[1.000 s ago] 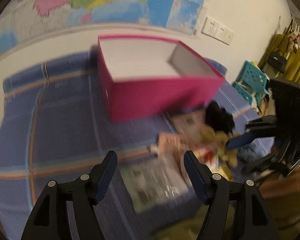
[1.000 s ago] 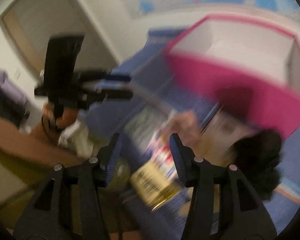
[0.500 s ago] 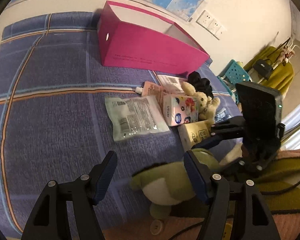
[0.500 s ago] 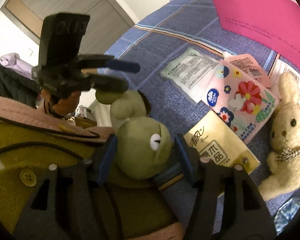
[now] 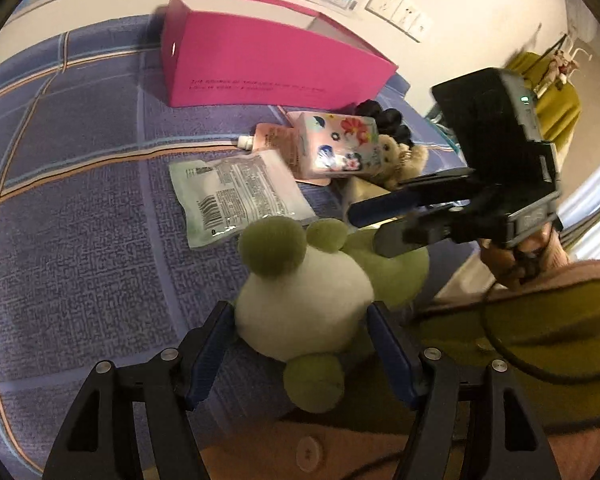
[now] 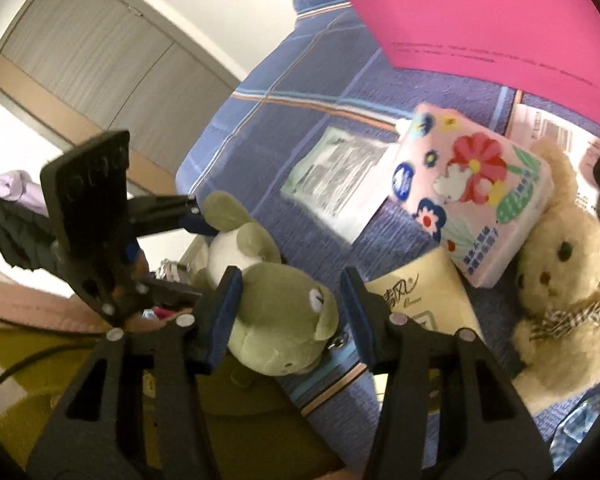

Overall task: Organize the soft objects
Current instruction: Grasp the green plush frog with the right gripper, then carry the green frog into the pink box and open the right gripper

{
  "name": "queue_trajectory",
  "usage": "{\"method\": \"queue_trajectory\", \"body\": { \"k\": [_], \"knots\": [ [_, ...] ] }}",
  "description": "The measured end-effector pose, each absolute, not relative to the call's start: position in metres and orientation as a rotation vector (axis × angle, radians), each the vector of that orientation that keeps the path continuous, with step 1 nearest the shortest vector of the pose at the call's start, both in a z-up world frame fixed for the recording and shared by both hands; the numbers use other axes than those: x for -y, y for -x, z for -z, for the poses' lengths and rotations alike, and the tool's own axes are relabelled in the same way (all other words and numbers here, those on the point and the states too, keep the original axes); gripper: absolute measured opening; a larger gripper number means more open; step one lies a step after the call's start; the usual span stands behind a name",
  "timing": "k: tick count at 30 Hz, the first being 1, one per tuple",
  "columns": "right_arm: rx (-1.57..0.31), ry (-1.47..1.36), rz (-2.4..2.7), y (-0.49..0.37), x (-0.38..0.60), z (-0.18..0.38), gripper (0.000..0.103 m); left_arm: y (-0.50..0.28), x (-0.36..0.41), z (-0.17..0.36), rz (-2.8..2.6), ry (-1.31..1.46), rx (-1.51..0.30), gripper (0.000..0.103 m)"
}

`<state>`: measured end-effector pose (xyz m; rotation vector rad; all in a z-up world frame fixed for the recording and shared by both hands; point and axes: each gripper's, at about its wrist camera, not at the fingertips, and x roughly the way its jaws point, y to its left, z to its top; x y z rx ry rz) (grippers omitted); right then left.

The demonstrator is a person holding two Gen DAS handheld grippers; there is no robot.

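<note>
Near the front edge of the blue-violet checked bedspread [image 5: 80, 240], well in front of the open magenta cardboard box [image 5: 260, 68], lies a green-and-white plush frog [image 5: 304, 300]. Both tools sit around it. The left gripper [image 5: 300, 344] has its blue-padded jaws on either side of the frog's white belly, each pad right against the plush; whether they are actually squeezing it cannot be told. The right gripper [image 6: 290, 304] straddles the frog's green head, with its left pad against the head and a visible gap at the other pad, so its jaws stand spread around the toy.

Between the frog and the box lies a flat pale-green sealed pouch with printed text and a barcode [image 5: 236, 196]. Just beyond it, closer to the box, is a pink tissue pack printed with flowers [image 6: 476, 196], resting on a pink spouted pouch [image 5: 268, 140]. A cream teddy bear with a checked bow [image 6: 560, 272] lies against the tissue pack, on the side away from the green pouch, and a tan paper tissue pack [image 6: 416, 296] lies between the bear and the frog. Something black and fluffy [image 5: 380, 118] sits close to the box's near corner.
</note>
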<state>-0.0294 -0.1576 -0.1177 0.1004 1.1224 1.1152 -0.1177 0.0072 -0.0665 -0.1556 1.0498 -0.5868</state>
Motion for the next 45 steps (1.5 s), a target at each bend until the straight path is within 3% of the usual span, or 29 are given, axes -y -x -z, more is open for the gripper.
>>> {"method": "queue_trajectory", "body": {
  "k": [6, 21, 37, 45],
  "knots": [
    [-1.087, -0.091, -1.057, 0.039, 0.177, 0.104, 0.064, 0.112, -0.011, 0.066, 0.576, 0.196, -1.023, 0.068],
    [-1.021, 0.004, -1.038, 0.059, 0.17, 0.11, 0.057, 0.096, 0.003, 0.056, 0.563, 0.184, -0.994, 0.068],
    [-0.678, 0.007, -0.926, -0.002, 0.204, 0.002, 0.057, -0.005, 0.03, -0.054, 0.516, 0.062, -0.728, 0.068],
    [-0.623, 0.011, -0.858, -0.073, 0.203, -0.024, 0.056, -0.072, 0.037, -0.069, 0.45, 0.026, -0.713, 0.064]
  ]
}}
